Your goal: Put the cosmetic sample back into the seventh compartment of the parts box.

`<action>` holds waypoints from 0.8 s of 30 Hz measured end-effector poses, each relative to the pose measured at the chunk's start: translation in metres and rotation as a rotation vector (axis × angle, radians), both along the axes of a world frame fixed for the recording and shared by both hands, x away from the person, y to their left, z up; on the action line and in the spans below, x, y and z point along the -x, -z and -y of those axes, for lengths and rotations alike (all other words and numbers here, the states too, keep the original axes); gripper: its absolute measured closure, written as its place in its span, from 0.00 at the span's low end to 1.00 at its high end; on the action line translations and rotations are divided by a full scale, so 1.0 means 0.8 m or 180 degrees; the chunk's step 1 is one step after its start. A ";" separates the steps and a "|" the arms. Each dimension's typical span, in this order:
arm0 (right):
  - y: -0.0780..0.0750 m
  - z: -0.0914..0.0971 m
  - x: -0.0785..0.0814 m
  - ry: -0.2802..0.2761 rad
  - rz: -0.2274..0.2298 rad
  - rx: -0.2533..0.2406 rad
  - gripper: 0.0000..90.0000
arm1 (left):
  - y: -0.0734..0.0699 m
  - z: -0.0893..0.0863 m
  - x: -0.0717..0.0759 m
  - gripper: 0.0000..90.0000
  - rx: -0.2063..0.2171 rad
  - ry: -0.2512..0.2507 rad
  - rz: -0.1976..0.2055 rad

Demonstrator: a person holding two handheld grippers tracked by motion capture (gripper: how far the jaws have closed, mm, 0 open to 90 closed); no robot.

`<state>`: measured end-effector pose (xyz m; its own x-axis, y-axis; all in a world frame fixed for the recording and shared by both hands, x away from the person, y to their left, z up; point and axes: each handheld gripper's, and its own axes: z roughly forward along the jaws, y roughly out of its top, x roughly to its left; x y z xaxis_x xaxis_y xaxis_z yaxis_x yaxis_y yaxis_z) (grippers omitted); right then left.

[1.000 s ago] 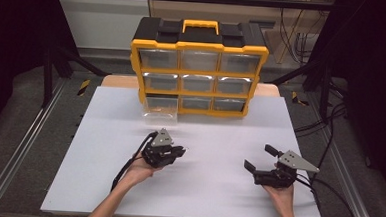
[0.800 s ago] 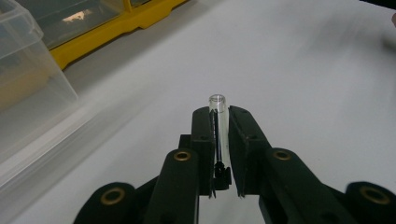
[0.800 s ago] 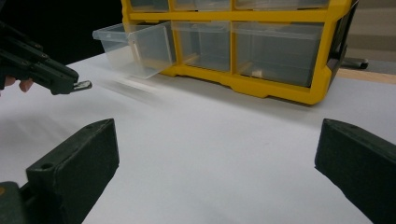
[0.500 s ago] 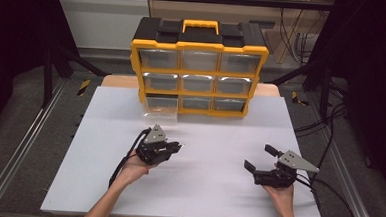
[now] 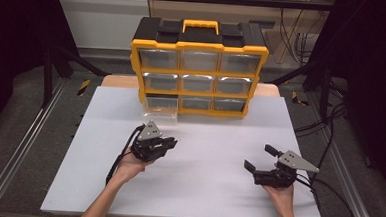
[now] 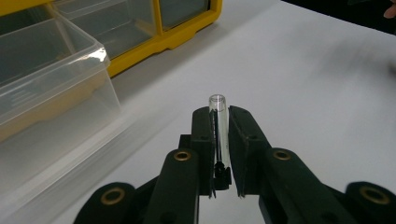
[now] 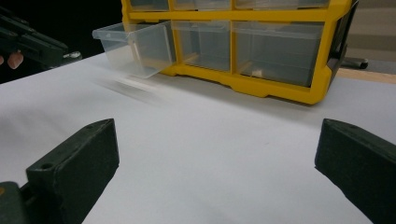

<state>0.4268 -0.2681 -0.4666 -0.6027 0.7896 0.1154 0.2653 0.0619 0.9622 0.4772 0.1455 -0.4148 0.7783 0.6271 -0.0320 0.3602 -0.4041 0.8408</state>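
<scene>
In the left gripper view, the left gripper [image 6: 219, 140] has its two black jaws closed on a small clear tube [image 6: 218, 122], which stands along the jaws with its open rim poking out past their tips at mid-frame. The tube looks thin-walled, light and stiff, probably slick and easy to crack, so a gentle squeeze on its middle, as now, seems the safest hold. Just beyond, at the upper left of that view, a clear drawer [image 6: 46, 79] stands pulled out of the yellow organiser [image 5: 198, 68]. In the high view the right gripper [image 5: 262, 163] rests at lower right, jaws wide apart and empty, on the white table [image 5: 212, 189].
</scene>
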 end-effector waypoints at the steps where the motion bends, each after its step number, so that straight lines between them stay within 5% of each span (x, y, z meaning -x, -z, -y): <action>1: 0.000 0.000 0.000 0.0000 -0.0001 0.0000 0.01 | -0.001 -0.001 0.000 0.89 0.0002 -0.0018 0.0010; 24: 0.000 0.000 0.000 0.0000 -0.0010 0.0006 0.01 | -0.017 -0.022 -0.008 0.89 0.0072 -0.0249 0.0092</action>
